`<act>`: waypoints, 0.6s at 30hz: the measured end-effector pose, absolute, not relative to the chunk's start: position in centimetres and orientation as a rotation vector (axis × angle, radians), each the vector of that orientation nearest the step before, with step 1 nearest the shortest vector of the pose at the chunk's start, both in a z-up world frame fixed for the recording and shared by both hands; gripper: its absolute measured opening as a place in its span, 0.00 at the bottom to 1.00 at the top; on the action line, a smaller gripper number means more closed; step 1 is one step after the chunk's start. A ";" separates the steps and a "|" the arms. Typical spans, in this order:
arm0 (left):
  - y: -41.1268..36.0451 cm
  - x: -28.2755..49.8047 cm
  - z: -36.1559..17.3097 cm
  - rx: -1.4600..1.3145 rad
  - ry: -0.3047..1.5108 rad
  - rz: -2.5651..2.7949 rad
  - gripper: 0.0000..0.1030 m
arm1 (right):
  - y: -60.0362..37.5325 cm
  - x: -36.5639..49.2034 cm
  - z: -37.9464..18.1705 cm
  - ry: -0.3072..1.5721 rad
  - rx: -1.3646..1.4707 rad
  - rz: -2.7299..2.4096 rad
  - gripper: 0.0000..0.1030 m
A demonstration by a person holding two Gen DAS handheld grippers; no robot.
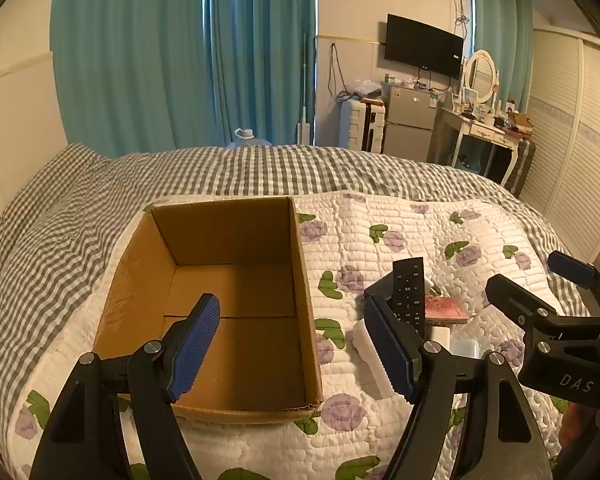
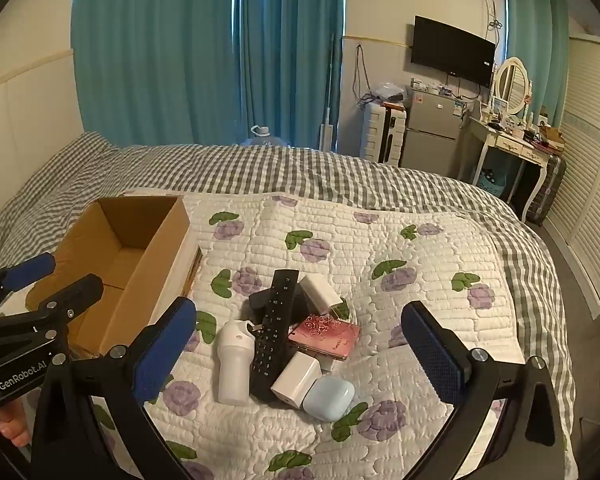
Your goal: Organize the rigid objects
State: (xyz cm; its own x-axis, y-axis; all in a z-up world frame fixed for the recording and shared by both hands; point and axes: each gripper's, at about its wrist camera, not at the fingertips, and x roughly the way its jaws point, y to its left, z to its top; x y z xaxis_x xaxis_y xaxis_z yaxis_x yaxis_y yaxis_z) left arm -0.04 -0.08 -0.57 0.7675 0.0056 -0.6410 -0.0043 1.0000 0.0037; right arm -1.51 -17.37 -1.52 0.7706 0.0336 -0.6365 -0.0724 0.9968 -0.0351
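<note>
An open, empty cardboard box (image 1: pixel 224 232) sits on the bed's floral quilt, directly in front of my left gripper (image 1: pixel 296 344), which is open and holds nothing. To the box's right lies a pile: a black remote (image 2: pixel 274 328), a white bottle (image 2: pixel 234 360), a white charger block (image 2: pixel 296 374), a pale blue earbud case (image 2: pixel 328 398), a pink booklet (image 2: pixel 328 336), another white adapter (image 2: pixel 320 292) and a black item (image 2: pixel 258 300) under the remote. My right gripper (image 2: pixel 300 354) hangs open above that pile, touching nothing. The remote (image 1: pixel 410 292) also shows in the left wrist view.
The floral quilt (image 2: pixel 420 248) lies over a grey gingham sheet (image 2: pixel 300 172). Beyond the bed stand blue curtains, a small fridge (image 2: pixel 432 132), a wall TV and a white dressing table (image 2: pixel 512 144). A slatted wardrobe lines the right side. The left gripper (image 2: pixel 56 280) appears beside the box.
</note>
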 end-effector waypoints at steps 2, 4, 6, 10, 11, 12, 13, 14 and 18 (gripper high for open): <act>-0.1 0.0 -0.6 0.004 0.699 0.007 0.76 | -17.4 -1.5 -1.6 0.690 -0.059 0.057 1.00; -0.1 -0.1 -0.6 0.003 0.699 0.009 0.76 | -17.3 -1.5 -1.4 0.689 -0.060 0.058 1.00; 0.0 0.0 -0.6 0.004 0.700 0.008 0.76 | -17.2 -1.5 -1.5 0.689 -0.061 0.058 1.00; 0.0 0.0 -0.7 0.002 0.700 0.006 0.76 | -17.2 -1.6 -1.5 0.689 -0.061 0.058 1.00; 0.1 0.0 -0.7 0.002 0.700 0.007 0.76 | -17.2 -1.5 -1.6 0.689 -0.061 0.058 1.00; 0.1 0.0 -0.6 0.003 0.701 0.006 0.76 | -17.1 -1.5 -1.5 0.690 -0.062 0.058 1.00; 0.1 0.1 -0.7 0.003 0.702 0.006 0.76 | -17.1 -1.5 -1.5 0.690 -0.062 0.058 1.00; 0.1 0.0 -0.6 0.002 0.702 0.006 0.76 | -17.1 -1.4 -1.6 0.691 -0.061 0.058 1.00; 0.1 0.0 -0.7 0.003 0.701 0.006 0.76 | -17.1 -1.4 -1.6 0.692 -0.062 0.058 1.00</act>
